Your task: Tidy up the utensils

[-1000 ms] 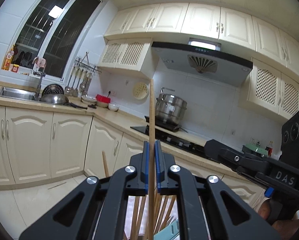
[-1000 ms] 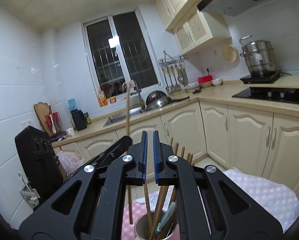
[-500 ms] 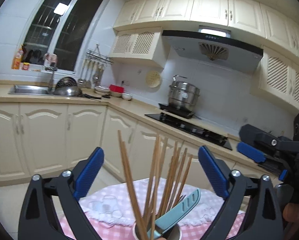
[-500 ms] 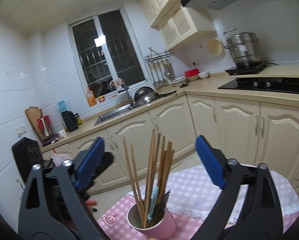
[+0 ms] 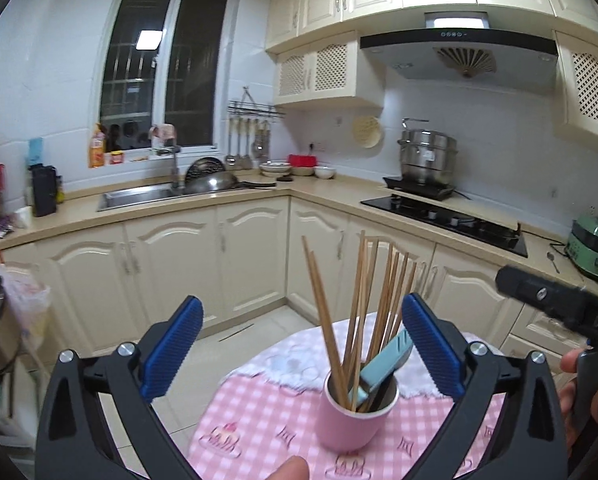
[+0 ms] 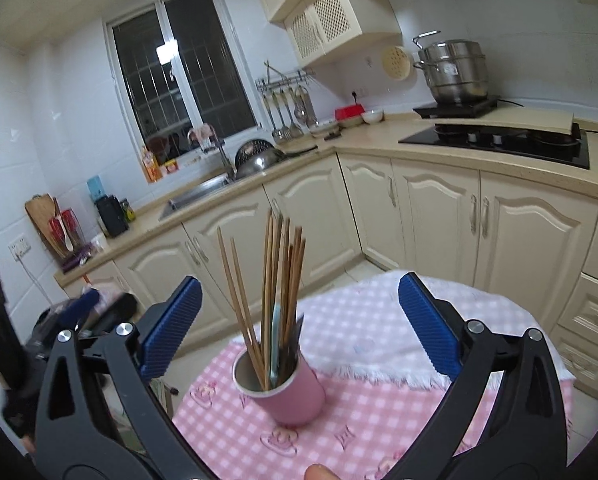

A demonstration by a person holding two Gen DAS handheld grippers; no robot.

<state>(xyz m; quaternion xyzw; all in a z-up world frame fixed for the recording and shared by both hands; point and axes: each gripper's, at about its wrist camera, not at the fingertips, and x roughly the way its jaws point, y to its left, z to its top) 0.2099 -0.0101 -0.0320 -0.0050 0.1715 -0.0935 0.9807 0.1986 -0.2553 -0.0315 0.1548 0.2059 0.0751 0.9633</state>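
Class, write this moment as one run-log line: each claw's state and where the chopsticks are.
left claw: open, just opened, empty | right claw: open, just opened, empty | chopsticks: upright in pink cup | cup: on checked tablecloth

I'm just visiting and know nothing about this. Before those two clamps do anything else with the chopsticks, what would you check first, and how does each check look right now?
1. Left hand-held gripper open, nothing between its pads: ok; its jaws have just been opening.
2. Right hand-held gripper open and empty: ok; it has likewise just been opening.
3. Pink cup upright on the checked tablecloth: ok.
4. Chopsticks standing inside the cup: ok.
5. Blue utensil in the cup: ok.
6. More loose utensils left to collect: cannot tell.
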